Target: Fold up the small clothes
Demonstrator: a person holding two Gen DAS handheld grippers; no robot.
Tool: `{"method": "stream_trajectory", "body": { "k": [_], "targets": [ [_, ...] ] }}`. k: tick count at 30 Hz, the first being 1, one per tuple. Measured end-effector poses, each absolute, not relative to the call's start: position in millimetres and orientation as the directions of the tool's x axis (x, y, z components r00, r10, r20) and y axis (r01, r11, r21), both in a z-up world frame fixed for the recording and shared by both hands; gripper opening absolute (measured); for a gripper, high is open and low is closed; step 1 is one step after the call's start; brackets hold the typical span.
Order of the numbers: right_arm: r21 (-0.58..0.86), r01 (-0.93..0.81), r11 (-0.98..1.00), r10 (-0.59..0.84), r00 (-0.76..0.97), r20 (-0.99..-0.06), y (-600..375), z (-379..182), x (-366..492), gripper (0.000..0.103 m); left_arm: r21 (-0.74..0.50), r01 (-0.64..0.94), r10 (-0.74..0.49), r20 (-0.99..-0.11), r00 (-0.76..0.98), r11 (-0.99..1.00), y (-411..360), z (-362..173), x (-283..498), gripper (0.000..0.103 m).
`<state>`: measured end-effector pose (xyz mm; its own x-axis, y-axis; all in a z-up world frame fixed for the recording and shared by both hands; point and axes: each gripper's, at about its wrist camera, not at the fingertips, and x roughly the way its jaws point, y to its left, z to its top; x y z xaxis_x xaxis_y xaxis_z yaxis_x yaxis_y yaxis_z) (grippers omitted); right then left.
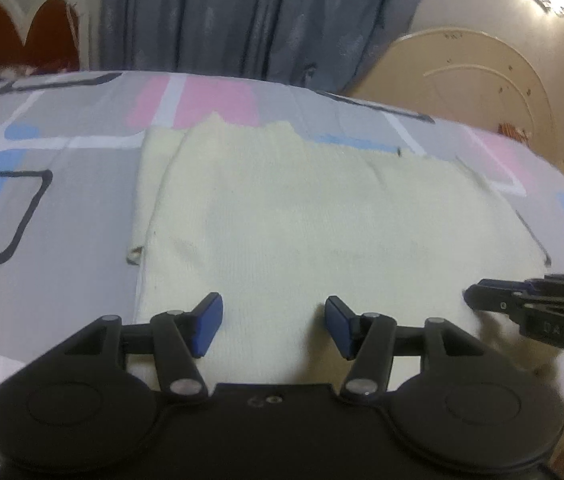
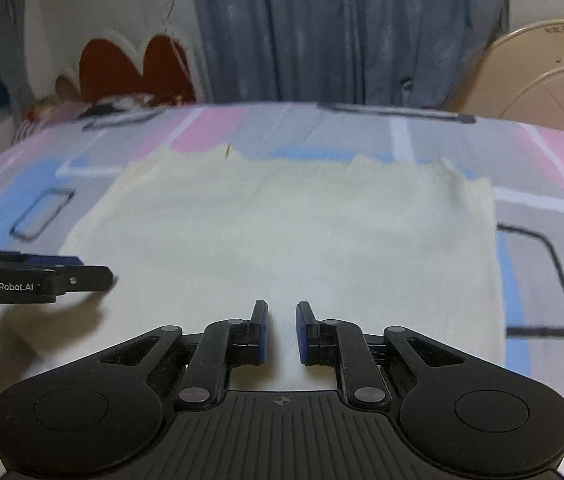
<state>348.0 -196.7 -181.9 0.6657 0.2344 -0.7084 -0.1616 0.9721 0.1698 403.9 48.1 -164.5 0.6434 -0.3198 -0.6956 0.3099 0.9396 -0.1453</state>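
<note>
Left gripper (image 1: 273, 326) hovers low over the near edge of the cloth, blue pads spread wide, nothing between them. Right gripper (image 2: 282, 330) sits alongside, jaws a narrow gap apart, also holding nothing; both point toward the curtain (image 1: 250, 16). One pale cream garment (image 1: 302, 216) lies flat on the patterned bedsheet (image 1: 42, 208), folded into a rough rectangle, with an underlayer peeking out along its left side and an uneven far edge. Two grippers, one garment. Both tools are held level, side by side, just above the fabric.
</note>
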Motion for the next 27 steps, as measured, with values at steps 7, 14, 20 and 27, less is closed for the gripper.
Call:
{"method": "stream_trajectory", "body": {
  "k": [7,14,20,27],
  "targets": [
    [0.196,-0.114,0.974,0.220,0.683,-0.697,-197.9,-171.5,329.9,0.025,-0.159,0.301,-0.320,-0.715,0.622,0.940,53.9,-160.5,396.9,0.056],
    [0.167,-0.087,0.982,0.182,0.670,-0.720,-190.9,-169.4,312.4,0.050,-0.157,0.300,-0.316,-0.724,0.613,0.941,54.4,-157.0,387.6,0.056],
    [0.156,-0.069,0.985,0.161,0.687,-0.709,-189.9,-148.0,291.6,0.050,-0.157,0.313,-0.326,-0.718,0.615,0.937,53.7,-149.9,372.7,0.063],
    [0.140,-0.095,0.986,0.166,0.697,-0.697,-184.4,-133.7,278.5,0.050,-0.162,0.289,-0.313,-0.722,0.616,0.943,49.5,-146.9,365.9,0.064]
  ]
}}
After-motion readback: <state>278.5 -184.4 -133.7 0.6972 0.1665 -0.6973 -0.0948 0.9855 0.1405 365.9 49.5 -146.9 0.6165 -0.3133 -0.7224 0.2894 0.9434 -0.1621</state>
